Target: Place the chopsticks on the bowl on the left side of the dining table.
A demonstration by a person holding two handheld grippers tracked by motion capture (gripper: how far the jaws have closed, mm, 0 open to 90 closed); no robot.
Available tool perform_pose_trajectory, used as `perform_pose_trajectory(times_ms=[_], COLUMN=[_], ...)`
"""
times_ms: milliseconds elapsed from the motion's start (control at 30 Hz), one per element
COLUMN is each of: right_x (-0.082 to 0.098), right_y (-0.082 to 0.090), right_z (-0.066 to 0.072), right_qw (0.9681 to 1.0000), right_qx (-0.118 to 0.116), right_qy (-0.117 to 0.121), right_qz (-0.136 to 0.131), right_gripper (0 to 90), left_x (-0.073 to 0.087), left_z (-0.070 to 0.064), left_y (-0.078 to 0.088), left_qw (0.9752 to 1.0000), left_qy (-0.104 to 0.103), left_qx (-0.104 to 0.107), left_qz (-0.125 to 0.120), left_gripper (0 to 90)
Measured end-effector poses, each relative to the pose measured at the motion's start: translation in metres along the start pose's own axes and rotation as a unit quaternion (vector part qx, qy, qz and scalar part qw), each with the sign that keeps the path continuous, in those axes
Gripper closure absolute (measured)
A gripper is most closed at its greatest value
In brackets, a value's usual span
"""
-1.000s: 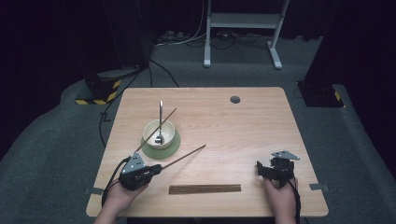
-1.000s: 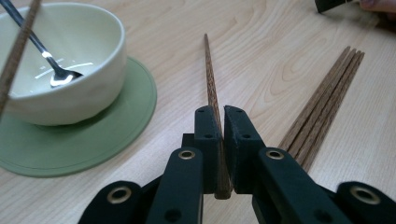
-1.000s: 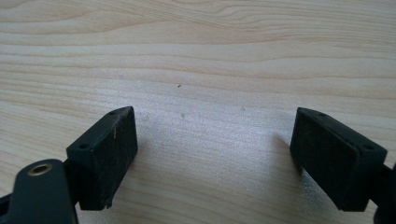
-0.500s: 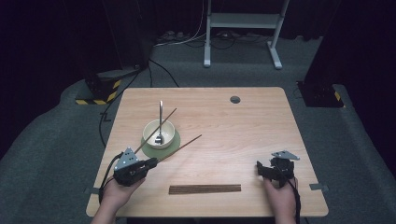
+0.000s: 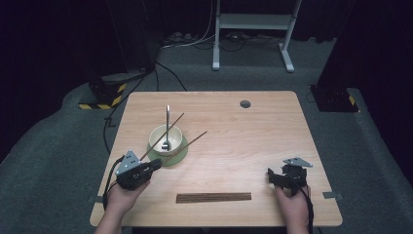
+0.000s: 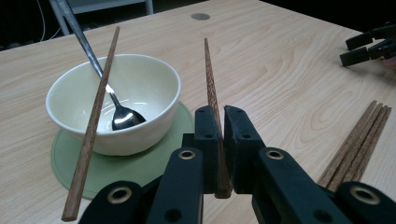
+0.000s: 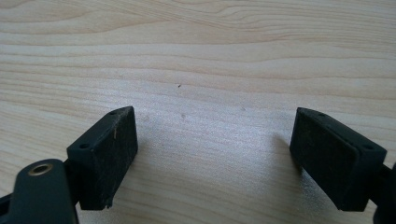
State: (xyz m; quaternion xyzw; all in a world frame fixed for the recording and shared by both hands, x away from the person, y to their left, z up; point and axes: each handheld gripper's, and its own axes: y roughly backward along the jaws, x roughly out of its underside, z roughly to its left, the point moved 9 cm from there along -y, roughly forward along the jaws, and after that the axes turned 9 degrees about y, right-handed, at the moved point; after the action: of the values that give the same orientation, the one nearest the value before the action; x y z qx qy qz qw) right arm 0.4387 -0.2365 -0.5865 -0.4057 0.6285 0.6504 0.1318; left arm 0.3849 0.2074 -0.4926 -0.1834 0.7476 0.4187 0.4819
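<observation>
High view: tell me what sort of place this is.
Probably a recording studio or lab set up for handling demonstrations: a light wooden table on grey carpet, black curtains behind, trailing black cables, and a yellow-and-black striped floor block.

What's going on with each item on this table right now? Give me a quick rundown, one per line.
Left gripper: shut on a chopstick.
Right gripper: open, holding nothing, above the bare table.
Bowl: upright on a green mat.
Spoon: standing in the bowl.
Second chopstick: leaning across the bowl's rim.
Chopstick bundle: lying flat.
</observation>
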Motion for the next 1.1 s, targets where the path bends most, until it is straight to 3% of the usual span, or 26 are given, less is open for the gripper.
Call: perform_pose_trajectory(times_ms=[167, 600, 667, 767, 800, 833, 1100], right_x=[0.000, 0.000, 0.000, 0.000, 0.000, -0.001, -0.001], right_y=[0.000, 0.000, 0.000, 0.000, 0.000, -0.001, -0.002], right_z=[0.000, 0.000, 0.000, 0.000, 0.000, 0.000, -0.001], right_qw=[1.0000, 1.0000, 1.0000, 1.0000, 1.0000, 0.9999, 0.9999], right_qx=[0.000, 0.001, 0.002, 0.001, 0.002, 0.007, 0.008], right_qy=[0.000, -0.001, -0.001, -0.001, -0.001, -0.002, 0.000], right_qz=[0.000, 0.000, -0.002, 0.000, -0.002, -0.008, -0.009], right_gripper=[14.9, 14.9, 14.9, 14.9, 14.9, 14.9, 15.0], left_x=[-0.002, -0.004, -0.004, -0.004, -0.003, -0.004, -0.002], left_z=[0.006, 0.024, 0.026, 0.032, 0.033, 0.032, 0.046], left_y=[0.001, 0.008, 0.008, 0.010, 0.010, 0.009, 0.014], left_qw=[0.9999, 0.9989, 0.9984, 0.9979, 0.9975, 0.9965, 0.9952], left_qy=[-0.003, 0.012, 0.023, 0.021, 0.026, 0.044, 0.039], left_qx=[-0.008, -0.036, -0.039, -0.048, -0.052, -0.051, -0.074], left_qz=[-0.007, -0.029, -0.035, -0.038, -0.039, -0.049, -0.051], left_gripper=[83.9, 83.9, 83.9, 83.9, 83.9, 83.9, 83.9])
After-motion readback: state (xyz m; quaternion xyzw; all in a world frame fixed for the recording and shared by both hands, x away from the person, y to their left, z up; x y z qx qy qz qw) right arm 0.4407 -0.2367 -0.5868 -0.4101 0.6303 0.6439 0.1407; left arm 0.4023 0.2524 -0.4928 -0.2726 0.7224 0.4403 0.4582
